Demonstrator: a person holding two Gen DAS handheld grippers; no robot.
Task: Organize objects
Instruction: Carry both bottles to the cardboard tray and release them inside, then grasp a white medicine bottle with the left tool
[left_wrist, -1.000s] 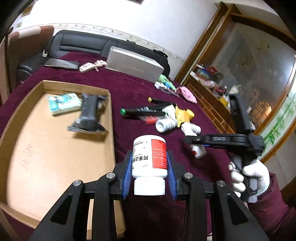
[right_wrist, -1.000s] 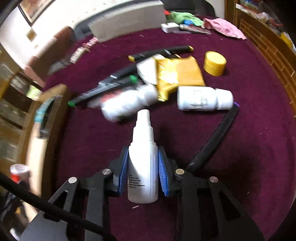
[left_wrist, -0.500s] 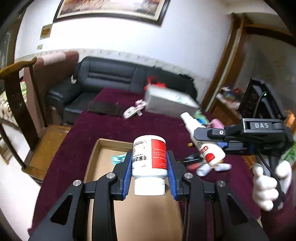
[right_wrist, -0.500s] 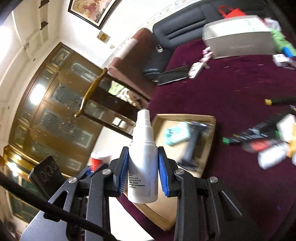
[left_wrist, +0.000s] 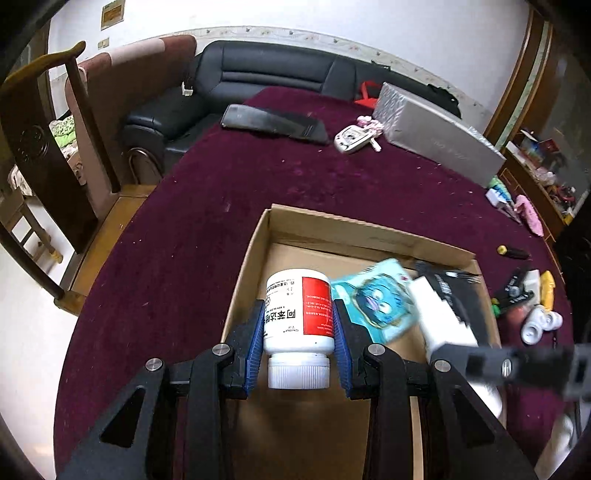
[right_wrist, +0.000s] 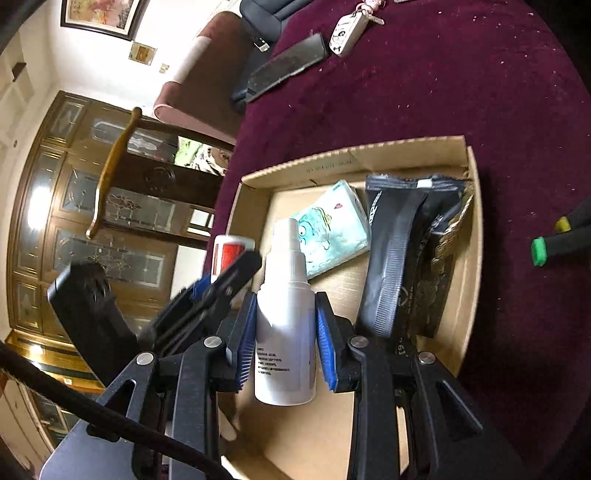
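Note:
My left gripper (left_wrist: 298, 328) is shut on a white pill bottle (left_wrist: 297, 314) with a red label, cap toward the camera, held over the near left part of the cardboard box (left_wrist: 369, 229). My right gripper (right_wrist: 285, 332) is shut on a white spray bottle (right_wrist: 286, 314), nozzle forward, also over the box (right_wrist: 474, 221). In the right wrist view the left gripper (right_wrist: 236, 275) and its pill bottle (right_wrist: 231, 254) show at the left. In the left wrist view the right gripper appears blurred at the right, with the spray bottle (left_wrist: 439, 317) in it.
Inside the box lie a teal tissue pack (right_wrist: 328, 229) and a black pouch (right_wrist: 406, 251). On the maroon tablecloth (left_wrist: 295, 177) are a long grey box (left_wrist: 436, 140), a black flat case (left_wrist: 273, 122), a key fob (left_wrist: 351, 138) and several bottles and pens (left_wrist: 532, 306) at the right.
Both grippers have swung left and tilted down from the pile of loose items to above the cardboard box, each still carrying its bottle.

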